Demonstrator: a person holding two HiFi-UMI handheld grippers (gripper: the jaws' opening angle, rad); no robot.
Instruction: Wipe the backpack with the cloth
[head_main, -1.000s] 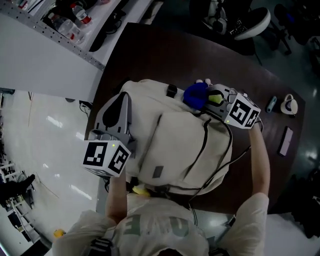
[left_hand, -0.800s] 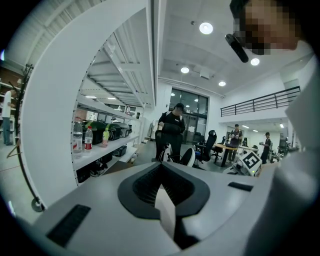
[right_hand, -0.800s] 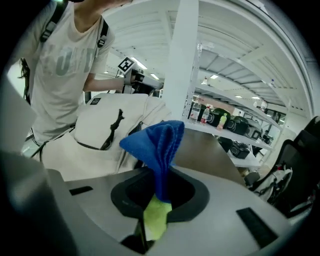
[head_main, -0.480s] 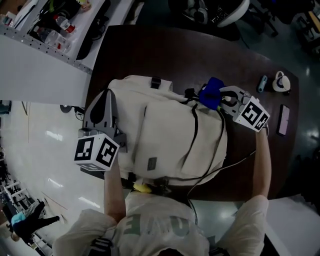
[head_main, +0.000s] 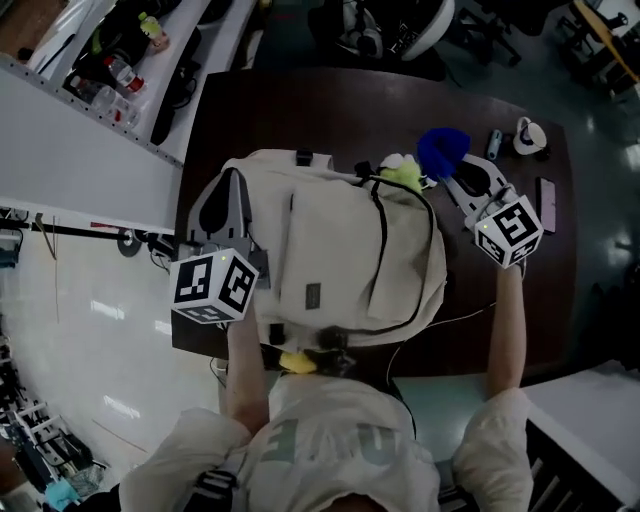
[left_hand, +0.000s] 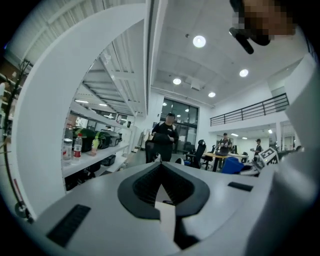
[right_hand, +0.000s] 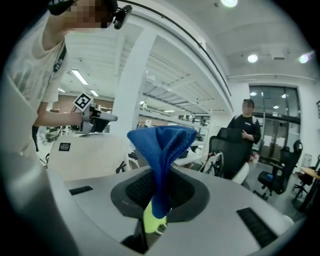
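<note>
- Okay, the right claw (right_hand: 152, 210) is clamped tight on the blue cloth (right_hand: 162, 145), but it's swung off the backpack (head_main: 330, 250) and now hangs over the counter (head_main: 300, 110) by the bag's far right corner.
- Left claw (left_hand: 161, 202) looks closed on backpack fabric.
- So wiping's paused, I'd say.

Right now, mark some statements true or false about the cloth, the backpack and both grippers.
1. The right gripper has its jaws shut on the blue cloth. True.
2. The cloth is pressed flat on the backpack. False: it is held in the air, just past the backpack's far right corner.
3. The backpack lies on a dark table. True.
4. The left gripper holds a second cloth. False: no cloth is there; it sits at the backpack's left side.
</note>
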